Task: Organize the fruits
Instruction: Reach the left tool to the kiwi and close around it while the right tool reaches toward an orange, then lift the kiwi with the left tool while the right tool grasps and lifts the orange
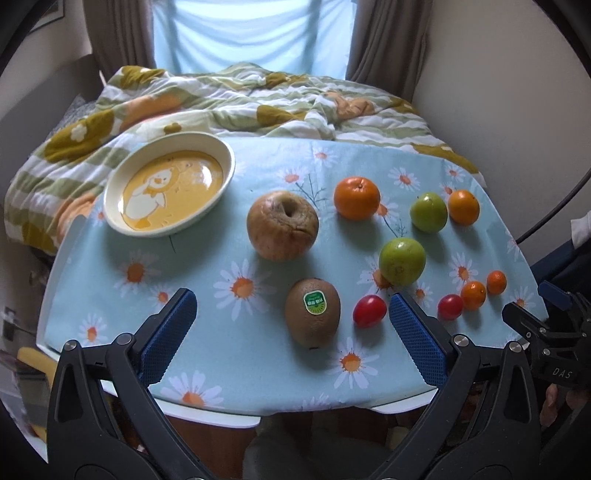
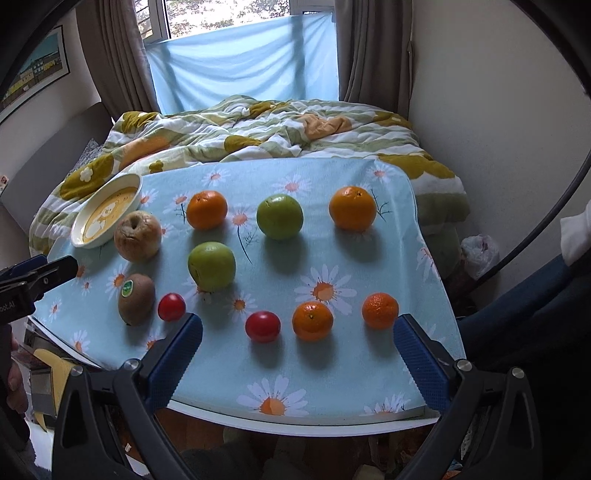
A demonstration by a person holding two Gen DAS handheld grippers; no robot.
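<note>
We see the fruits spread across the table (image 2: 369, 369): a kiwi (image 1: 312, 312) near its front edge, an apple (image 1: 282, 225) mid-table. Our left gripper (image 1: 291, 332) and right gripper (image 2: 297, 349) hover wide open, holding nothing, over that edge. The dish (image 1: 110, 192) at the far left corner holds nothing; a bed (image 2: 258, 129) lies beyond.

A rumpled quilt (image 2: 258, 129) printed with green stripes, mustard patches and white flowers is spread over the bed behind the table. Beyond it, a pale blue cloth (image 2: 243, 59) is hung across the lower part of a window (image 2: 221, 14), and grey-brown curtains (image 2: 373, 48) are drawn back on both sides. A framed picture (image 2: 33, 70) with yellow buildings is mounted on the left wall. A crumpled whitish plastic bag (image 2: 480, 251) is seen on the floor to the right of the bed.
</note>
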